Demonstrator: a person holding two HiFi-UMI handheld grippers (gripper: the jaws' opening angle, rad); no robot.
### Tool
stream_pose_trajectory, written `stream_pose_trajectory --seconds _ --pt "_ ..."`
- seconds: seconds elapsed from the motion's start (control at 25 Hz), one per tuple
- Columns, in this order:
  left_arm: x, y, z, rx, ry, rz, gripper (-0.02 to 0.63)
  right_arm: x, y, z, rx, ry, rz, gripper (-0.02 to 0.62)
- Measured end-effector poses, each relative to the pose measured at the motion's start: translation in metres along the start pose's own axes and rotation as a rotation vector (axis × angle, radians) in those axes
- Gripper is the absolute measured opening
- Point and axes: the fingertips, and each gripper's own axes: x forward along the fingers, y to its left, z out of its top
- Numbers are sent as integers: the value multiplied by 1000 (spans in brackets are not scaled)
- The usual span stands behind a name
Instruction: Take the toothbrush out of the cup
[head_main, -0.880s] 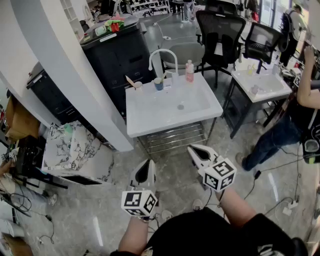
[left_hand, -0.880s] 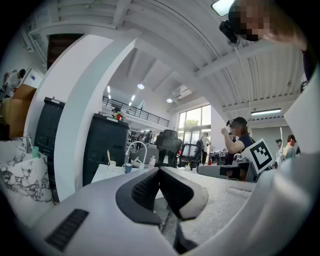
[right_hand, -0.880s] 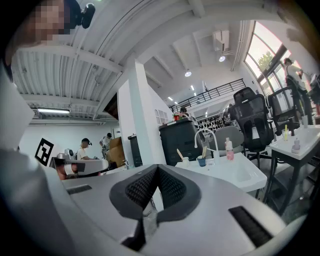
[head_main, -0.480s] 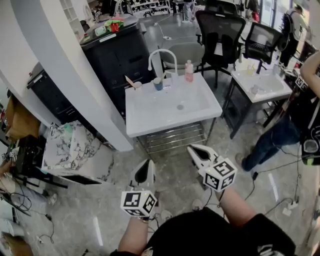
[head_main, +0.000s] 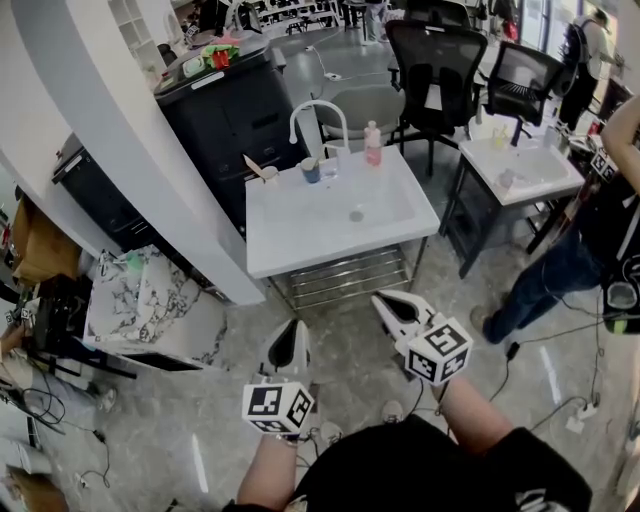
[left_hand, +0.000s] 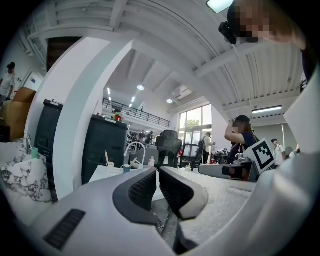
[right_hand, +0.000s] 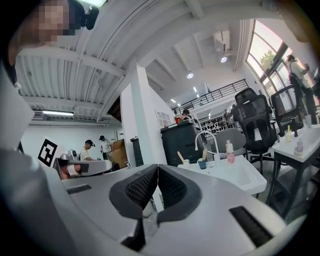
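Ahead, toothbrush (right_hand: 204, 153) in blue cup (head_main: 311, 172) on sink (head_main: 330, 225); left gripper (head_main: 291, 328), right gripper (head_main: 383, 300) jaws clenched.

White left gripper (head_main: 290, 328), right gripper (head_main: 382, 299), black ribbed jaws (marker cubes (head_main: 279, 407)), black top (head_main: 420, 470)

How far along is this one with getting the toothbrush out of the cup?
Done: nothing visible. In hand: nothing; left claw and right claw are shut, empty, short of the sink. Left: everything; sticks stand in the white cup and blue cup, which is the toothbrush I cannot tell.
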Motion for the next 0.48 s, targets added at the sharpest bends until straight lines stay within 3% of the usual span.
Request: stream_pose_trajectory --seconds 0.32,0.48 --pt "24 -20 -9 -1 -5 15 9 -10 -30 5 -14 -15 17 88" --pt "36 -30 -8 12 -23 22 167 -14 -46 12 -27 -36 8 209"
